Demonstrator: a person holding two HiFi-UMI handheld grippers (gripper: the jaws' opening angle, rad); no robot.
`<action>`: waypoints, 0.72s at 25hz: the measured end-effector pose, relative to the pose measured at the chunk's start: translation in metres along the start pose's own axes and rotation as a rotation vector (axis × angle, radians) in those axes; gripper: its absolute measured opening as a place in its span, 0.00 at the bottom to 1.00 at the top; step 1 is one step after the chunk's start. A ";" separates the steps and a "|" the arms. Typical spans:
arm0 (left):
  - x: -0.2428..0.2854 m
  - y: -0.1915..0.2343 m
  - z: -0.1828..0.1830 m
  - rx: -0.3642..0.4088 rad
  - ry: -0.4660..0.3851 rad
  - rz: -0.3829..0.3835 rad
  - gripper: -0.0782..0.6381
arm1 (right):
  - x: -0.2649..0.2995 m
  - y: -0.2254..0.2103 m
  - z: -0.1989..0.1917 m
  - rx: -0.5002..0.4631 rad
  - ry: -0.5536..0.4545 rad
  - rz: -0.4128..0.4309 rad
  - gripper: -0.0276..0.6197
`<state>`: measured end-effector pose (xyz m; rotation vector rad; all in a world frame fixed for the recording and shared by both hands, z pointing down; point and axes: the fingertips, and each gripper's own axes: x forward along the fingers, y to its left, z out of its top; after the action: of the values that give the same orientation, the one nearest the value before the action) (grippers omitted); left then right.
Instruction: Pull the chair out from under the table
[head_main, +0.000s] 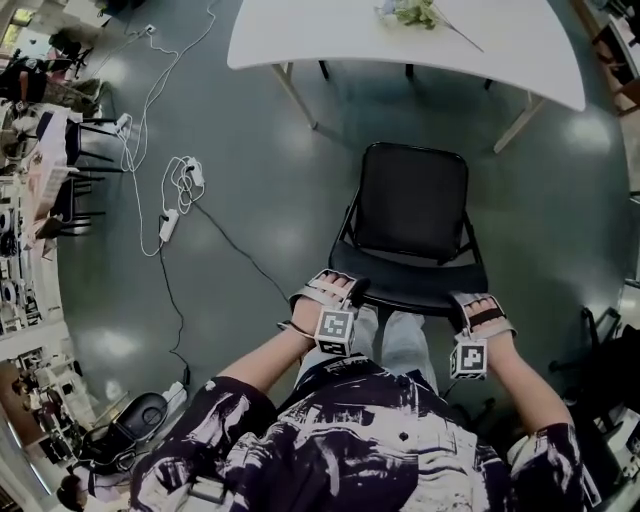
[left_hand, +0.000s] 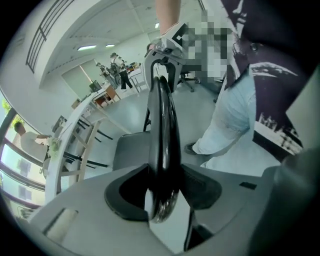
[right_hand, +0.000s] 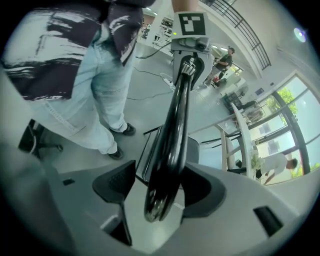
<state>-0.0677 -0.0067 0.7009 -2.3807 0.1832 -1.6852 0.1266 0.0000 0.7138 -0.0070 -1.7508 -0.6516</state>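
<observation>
- The chair (head_main: 410, 200) stands on the floor, clear of the worktop (head_main: 400, 45).
- Left gripper (head_main: 335, 292) and right gripper (head_main: 478, 308): fingers parted, loose around the backrest rail (left_hand: 162, 125).
- Risk: lifting off crookedly could hook the rail and tip the chair.

Pretty open floor (head_main: 560, 230) right of the chair (head_main: 412, 200); cables (head_main: 183, 175) sprawl over the left side; table (head_main: 330, 30) blocks straight ahead.
</observation>
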 end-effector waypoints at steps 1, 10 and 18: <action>-0.010 -0.004 0.003 0.009 -0.001 -0.009 0.35 | -0.015 0.006 -0.008 -0.012 -0.003 0.009 0.47; -0.137 0.088 0.025 -0.364 -0.186 0.161 0.27 | -0.160 -0.129 -0.041 0.541 -0.134 -0.290 0.33; -0.350 0.260 0.159 -0.595 -0.902 0.463 0.17 | -0.355 -0.350 0.007 1.082 -0.804 -0.593 0.07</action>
<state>-0.0287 -0.1622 0.2658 -2.9087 1.0671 -0.2839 0.1064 -0.1753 0.2474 1.1667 -2.7223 0.0132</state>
